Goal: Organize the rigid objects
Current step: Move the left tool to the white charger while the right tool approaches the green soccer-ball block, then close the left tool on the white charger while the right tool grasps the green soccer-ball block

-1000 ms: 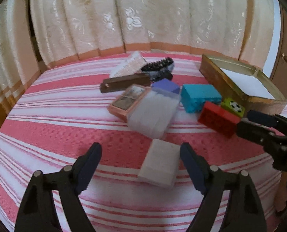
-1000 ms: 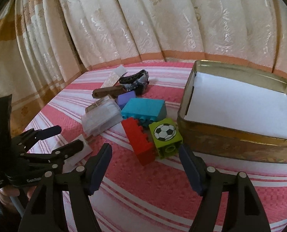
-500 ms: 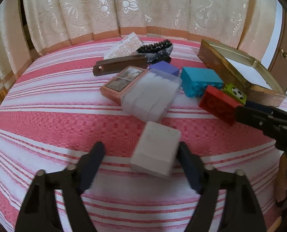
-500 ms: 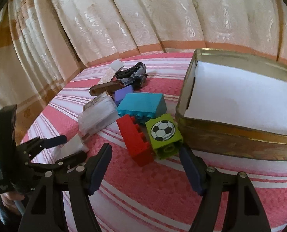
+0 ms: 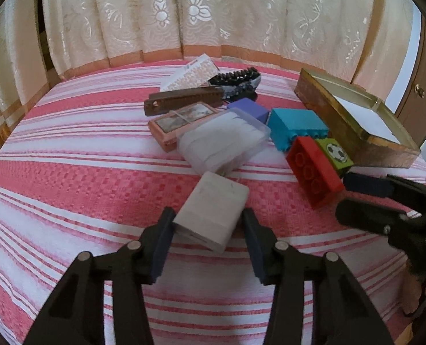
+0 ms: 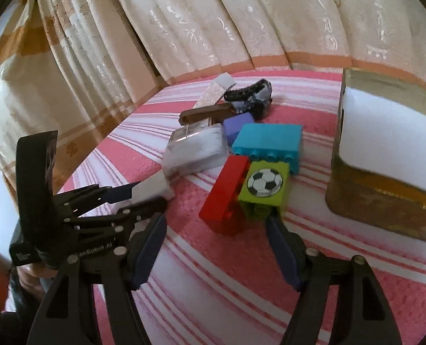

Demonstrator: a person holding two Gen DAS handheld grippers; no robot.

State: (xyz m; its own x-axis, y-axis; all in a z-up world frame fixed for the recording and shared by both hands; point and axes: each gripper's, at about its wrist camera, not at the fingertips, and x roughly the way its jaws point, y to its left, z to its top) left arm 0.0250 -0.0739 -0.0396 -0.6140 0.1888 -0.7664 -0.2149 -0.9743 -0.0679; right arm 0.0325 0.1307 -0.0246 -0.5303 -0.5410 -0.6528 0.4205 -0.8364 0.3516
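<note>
Both cams sit on my wrists, looking fwd and down along each claw, close over the striped bedspread (image 5: 69, 189). Left cam faces the curtain (image 5: 213, 14) square-on; right cam looks from further right, nearer the tin (image 6: 385, 201). Both share the toy-block pile (image 5: 313, 169).

Pink-and-white striped tabletop (image 5: 69, 178); cream floral curtain (image 5: 184, 14) with an orange band. My fingers (image 5: 162, 235) are dark blue on black arms. White box (image 5: 213, 210); red brick (image 5: 313, 169); lime-green brick (image 6: 263, 184) bearing a black-and-white football; teal brick (image 5: 296, 126); purple block (image 5: 249, 109); gold tin (image 5: 385, 152), white inside.
</note>
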